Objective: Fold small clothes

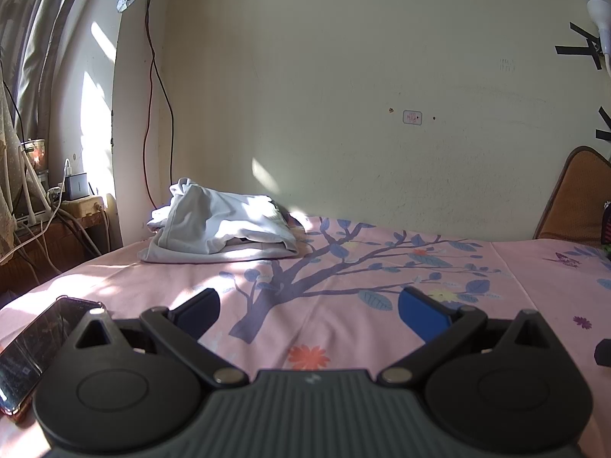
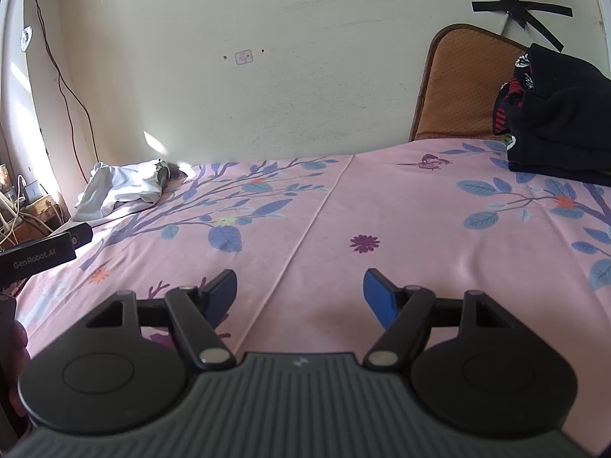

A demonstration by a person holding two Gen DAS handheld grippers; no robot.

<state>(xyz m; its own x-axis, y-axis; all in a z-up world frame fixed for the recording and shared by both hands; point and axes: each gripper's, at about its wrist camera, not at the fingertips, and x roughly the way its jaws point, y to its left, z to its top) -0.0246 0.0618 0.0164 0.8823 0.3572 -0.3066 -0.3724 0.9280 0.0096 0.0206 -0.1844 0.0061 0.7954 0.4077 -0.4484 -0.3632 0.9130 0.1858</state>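
At ten o'clock the white garment (image 1: 219, 225) lies heaped by the wall, both the left gripper (image 1: 309, 311) and right gripper (image 2: 299, 294) spread wide and empty over the bedsheet (image 2: 343, 210), dark clothes (image 2: 557, 114) at two o'clock: nothing picked yet, so next likely comes a reach.

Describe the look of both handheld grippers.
Both are alike: the left gripper and right gripper have blue finger pads on black linkage arms with silver pivot pins, round black discs either side, and a ribbed grey body with a small white logo.
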